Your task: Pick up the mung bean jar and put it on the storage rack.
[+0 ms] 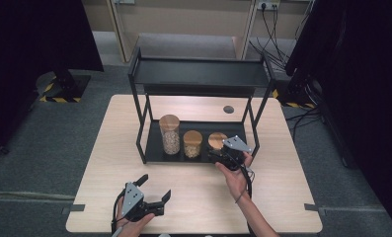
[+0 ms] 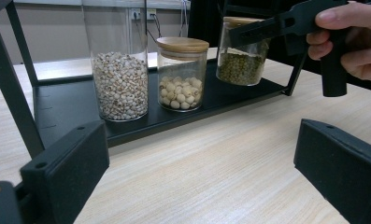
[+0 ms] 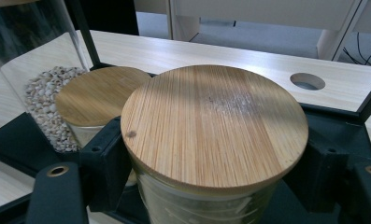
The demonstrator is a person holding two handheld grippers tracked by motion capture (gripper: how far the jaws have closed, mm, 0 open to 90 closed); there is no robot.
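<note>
Left gripper (image 1: 154,187) low at about 7 o'clock in the high view, held in the left hand (image 1: 129,226), forearm entering from the bottom edge; jaws pointing toward 2 o'clock, spread wide apart with nothing between them, grey plate facing up. Right gripper (image 1: 214,154) at about 4 o'clock from centre, gripped from beneath by the right hand (image 1: 234,177), forearm (image 1: 255,217) slanting in from 5 o'clock, wrist bent back; jaws pointing toward 10 o'clock and clamped on both sides of a jar (image 3: 206,186), pads (image 3: 109,158) pressed to the glass just under the lid. Cable trailing down beside the right wrist.
</note>
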